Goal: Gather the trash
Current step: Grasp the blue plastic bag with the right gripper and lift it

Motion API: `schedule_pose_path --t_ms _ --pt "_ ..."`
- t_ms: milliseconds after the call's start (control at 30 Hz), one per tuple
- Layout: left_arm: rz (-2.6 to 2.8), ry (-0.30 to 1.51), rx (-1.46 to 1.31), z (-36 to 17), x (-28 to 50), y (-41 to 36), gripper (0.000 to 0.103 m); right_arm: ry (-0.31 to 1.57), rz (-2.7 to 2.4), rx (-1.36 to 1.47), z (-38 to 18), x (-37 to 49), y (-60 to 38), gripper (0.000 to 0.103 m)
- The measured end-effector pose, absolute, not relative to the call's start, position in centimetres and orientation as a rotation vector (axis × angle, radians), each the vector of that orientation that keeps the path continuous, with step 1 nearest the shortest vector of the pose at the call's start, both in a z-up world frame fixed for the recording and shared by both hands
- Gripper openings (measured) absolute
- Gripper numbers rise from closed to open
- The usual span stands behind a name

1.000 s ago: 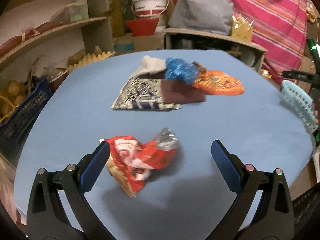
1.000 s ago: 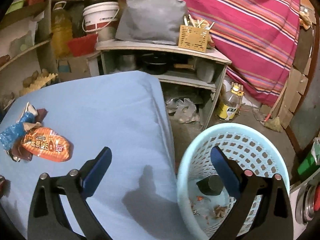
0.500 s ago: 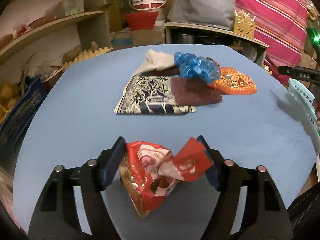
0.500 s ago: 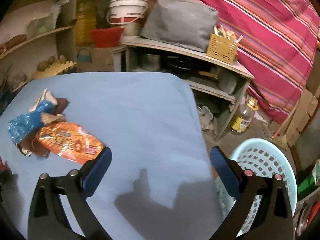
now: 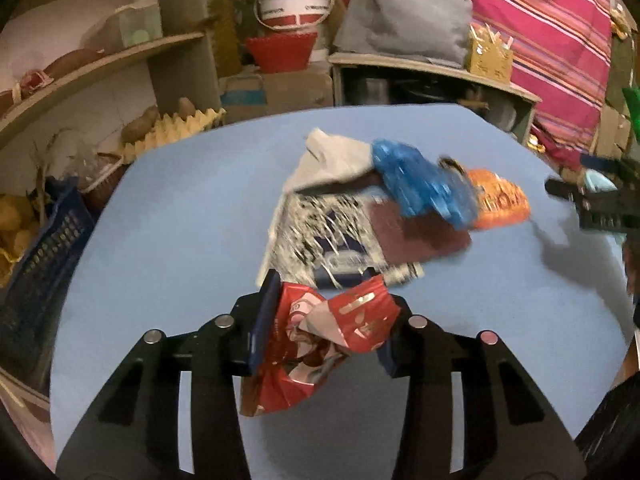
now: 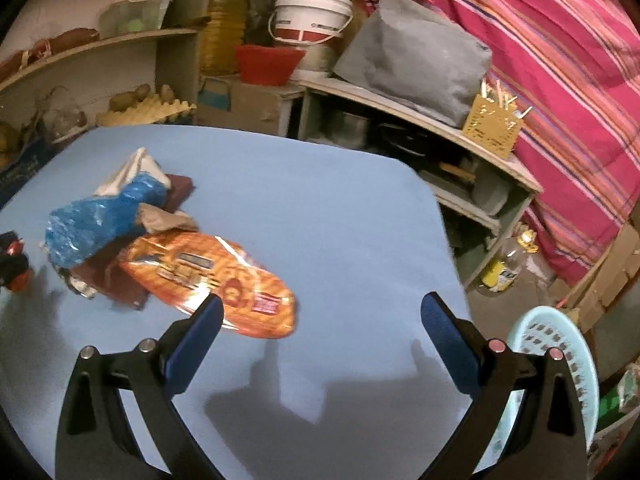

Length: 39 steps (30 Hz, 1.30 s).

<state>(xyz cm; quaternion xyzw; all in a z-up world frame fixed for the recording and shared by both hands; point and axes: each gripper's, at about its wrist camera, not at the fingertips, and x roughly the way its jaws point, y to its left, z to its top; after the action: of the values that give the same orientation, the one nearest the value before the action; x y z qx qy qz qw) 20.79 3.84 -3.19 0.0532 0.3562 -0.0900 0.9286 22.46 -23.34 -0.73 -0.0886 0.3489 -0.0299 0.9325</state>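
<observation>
Blue cloth covers the desk (image 6: 340, 208). Nearest, the left tongs (image 5: 326, 328) have just been closing and now clench a crumpled red wrapper (image 5: 320, 340). The right tongs (image 6: 320, 320) hang released beside an orange snack bag (image 6: 216, 276) in the trash pile mid-desk. A pale basket (image 6: 560, 360) stands off the desk's right edge. Cluttered shelves (image 6: 400, 100) and striped fabric (image 6: 560, 60) lie beyond.
</observation>
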Motion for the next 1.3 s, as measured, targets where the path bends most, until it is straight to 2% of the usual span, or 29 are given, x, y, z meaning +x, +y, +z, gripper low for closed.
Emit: schedule_pose_path --t_ms 300,767,833,967,1033,1300 --pt "-0.110 0.647 0.037 -0.1 23.4 6.9 0.041 0.680 0.034 -0.062 0.7 23.6 -18.0 0.097" --pt "-0.047 0.613 -0.033 0.5 24.9 10.9 0.041 0.732 -0.002 -0.162 -0.7 30.0 -8.5 0.094" --pt "-0.040 0.608 -0.028 0.6 24.8 11.0 0.041 0.753 -0.011 -0.166 -1.2 30.7 -8.1 0.081" --pt "-0.042 0.612 -0.066 0.7 24.9 12.0 0.041 0.796 -0.002 -0.174 -2.6 31.7 -7.4 0.061" --pt "-0.040 0.613 -0.073 0.7 25.0 12.1 0.041 0.813 0.013 -0.176 -3.2 31.9 -7.2 0.037" --pt "-0.040 0.618 -0.063 0.9 25.1 11.0 0.041 0.681 0.079 -0.060 1.0 29.6 -9.7 0.034"
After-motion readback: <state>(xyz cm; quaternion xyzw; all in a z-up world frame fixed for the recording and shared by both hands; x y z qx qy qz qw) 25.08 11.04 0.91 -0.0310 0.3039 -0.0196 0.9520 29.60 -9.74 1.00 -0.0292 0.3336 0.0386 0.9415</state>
